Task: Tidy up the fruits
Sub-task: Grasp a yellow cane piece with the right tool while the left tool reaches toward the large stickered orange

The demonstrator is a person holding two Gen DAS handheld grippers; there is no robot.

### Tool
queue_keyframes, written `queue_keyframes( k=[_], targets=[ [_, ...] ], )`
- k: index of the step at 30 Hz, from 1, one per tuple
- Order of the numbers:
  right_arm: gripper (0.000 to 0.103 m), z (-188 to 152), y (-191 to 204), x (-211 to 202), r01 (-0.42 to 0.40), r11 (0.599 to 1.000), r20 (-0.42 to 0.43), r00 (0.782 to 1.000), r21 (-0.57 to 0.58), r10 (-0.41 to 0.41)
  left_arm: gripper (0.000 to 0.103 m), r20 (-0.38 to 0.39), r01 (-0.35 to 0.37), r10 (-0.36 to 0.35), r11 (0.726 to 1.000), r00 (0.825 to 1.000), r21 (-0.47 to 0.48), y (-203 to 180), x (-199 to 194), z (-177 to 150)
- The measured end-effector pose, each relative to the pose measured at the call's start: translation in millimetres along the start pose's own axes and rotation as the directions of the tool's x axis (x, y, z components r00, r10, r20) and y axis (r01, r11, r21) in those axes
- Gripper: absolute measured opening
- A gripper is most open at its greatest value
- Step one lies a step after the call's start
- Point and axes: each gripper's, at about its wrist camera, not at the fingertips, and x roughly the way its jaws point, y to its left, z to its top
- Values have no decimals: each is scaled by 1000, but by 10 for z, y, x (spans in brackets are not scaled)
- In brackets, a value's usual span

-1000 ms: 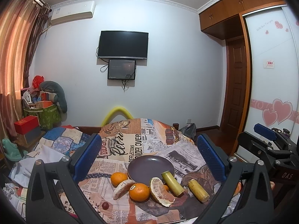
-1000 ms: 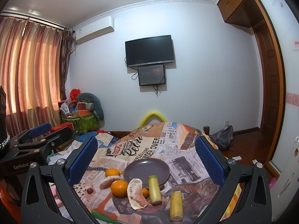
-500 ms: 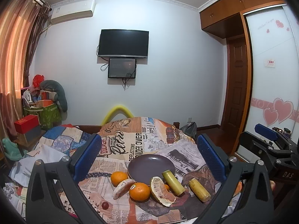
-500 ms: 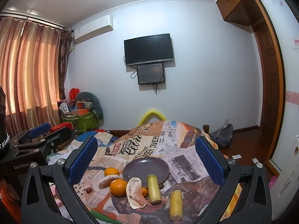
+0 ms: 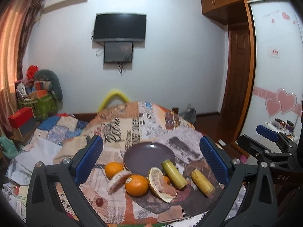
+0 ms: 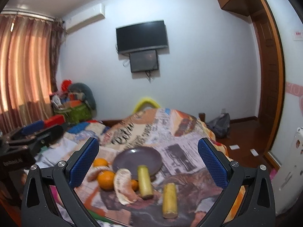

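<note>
A purple plate point(image 5: 149, 156) point(image 6: 137, 159) lies bare on the newspaper-print tablecloth. In front of it lie two oranges point(image 5: 136, 185) point(image 5: 113, 169), two pomelo pieces point(image 5: 161, 184) point(image 5: 117, 181), two yellow-green sugarcane pieces point(image 5: 173, 174) point(image 5: 202, 182) and a small red fruit point(image 5: 99, 201). My left gripper point(image 5: 151, 158) is open and empty above the fruit. My right gripper point(image 6: 148, 161) is open and empty; the cane pieces point(image 6: 144, 181) point(image 6: 170, 200) and an orange point(image 6: 106, 179) lie below it. Each gripper shows at the edge of the other's view.
The table edge drops off at the right to a wooden floor point(image 6: 244, 132). A bed with quilts point(image 5: 56, 128) and cluttered bags point(image 5: 41, 102) stand to the left. A TV point(image 5: 120, 27) hangs on the far wall.
Both grippers have moved a little closer to the fruit; the right one has swung slightly. Both stay open and empty. The fruit has not moved.
</note>
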Motion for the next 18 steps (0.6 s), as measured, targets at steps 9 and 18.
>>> queue_keyframes(
  k=[9, 18],
  targets=[
    [103, -289, -419, 378, 50, 996, -213, 976, 74, -33, 103, -252, 33, -43, 998, 967, -45, 70, 778, -295],
    [103, -623, -659, 702, 73, 992, -373, 927, 102, -30, 103, -375, -1, 0, 1000, 927, -1, 63, 1308, -676]
  ],
)
